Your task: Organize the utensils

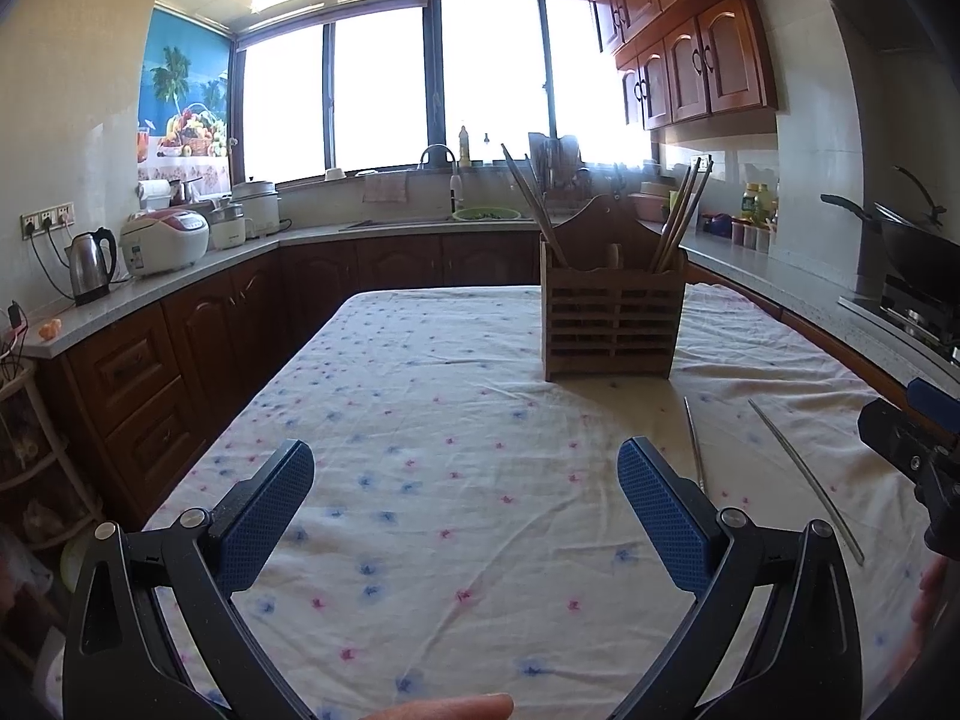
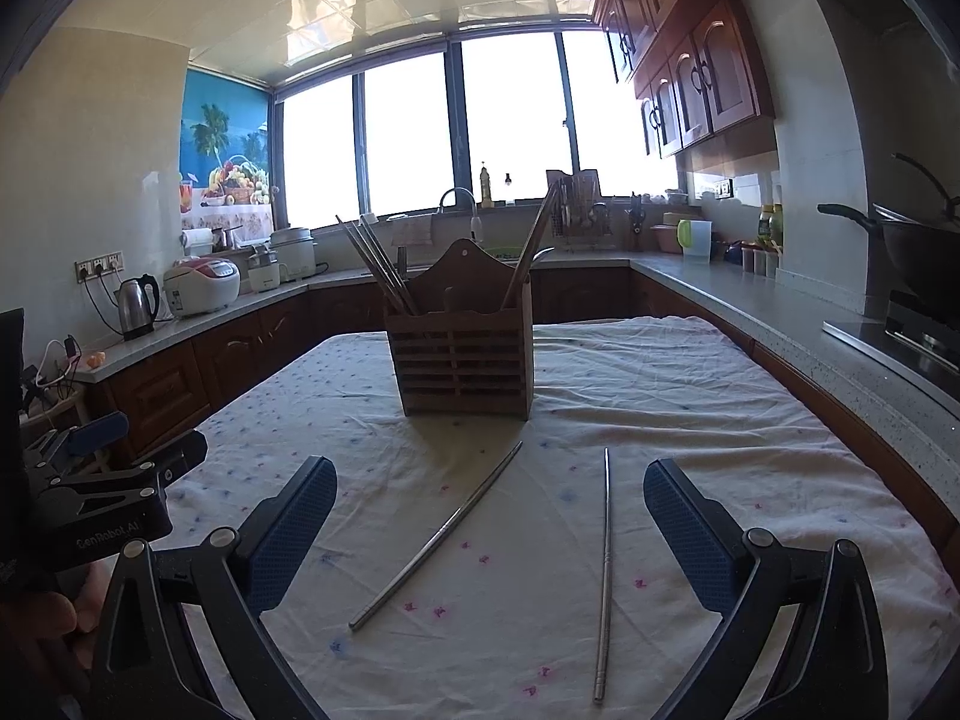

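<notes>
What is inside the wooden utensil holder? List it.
The wooden utensil holder has chopsticks sticking out on its left side and longer utensils leaning out on its right. Their lower ends and anything shorter are hidden behind its slatted front.

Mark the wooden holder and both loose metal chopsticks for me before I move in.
wooden holder (image 2: pixel 459 369): right wrist view, middle of its slatted front.
left metal chopstick (image 2: pixel 438 537): right wrist view, mid-shaft, lying slanted on the cloth.
right metal chopstick (image 2: pixel 605 570): right wrist view, mid-shaft, lying almost straight ahead.

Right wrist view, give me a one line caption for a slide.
Open right gripper above two metal chopsticks lying on the floral tablecloth, wooden utensil holder behind.
</notes>
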### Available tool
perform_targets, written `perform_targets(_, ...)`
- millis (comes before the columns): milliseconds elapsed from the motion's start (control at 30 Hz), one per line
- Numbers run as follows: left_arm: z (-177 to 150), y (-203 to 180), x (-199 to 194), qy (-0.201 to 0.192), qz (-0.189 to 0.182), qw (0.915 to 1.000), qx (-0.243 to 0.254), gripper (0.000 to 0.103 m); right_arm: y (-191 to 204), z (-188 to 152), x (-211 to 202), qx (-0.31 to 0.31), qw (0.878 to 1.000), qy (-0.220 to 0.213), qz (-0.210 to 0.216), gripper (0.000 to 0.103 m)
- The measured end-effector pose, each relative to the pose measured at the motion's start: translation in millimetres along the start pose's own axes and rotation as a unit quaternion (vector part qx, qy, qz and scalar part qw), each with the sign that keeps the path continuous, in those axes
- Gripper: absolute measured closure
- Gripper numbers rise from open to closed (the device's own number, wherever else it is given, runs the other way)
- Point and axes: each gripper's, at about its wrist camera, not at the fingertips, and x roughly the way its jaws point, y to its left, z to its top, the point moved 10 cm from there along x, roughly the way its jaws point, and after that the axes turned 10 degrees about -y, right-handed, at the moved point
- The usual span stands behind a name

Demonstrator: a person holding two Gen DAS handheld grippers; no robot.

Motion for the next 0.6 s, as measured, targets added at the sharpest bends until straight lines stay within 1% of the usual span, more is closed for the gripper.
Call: perform_targets(600,-3.5,0.2,3.2,0.008,-0.002,1.0,0.003,0.0,-5.3,-6.7,5.6,0.003,1.0,0.02,-0.004,0.0)
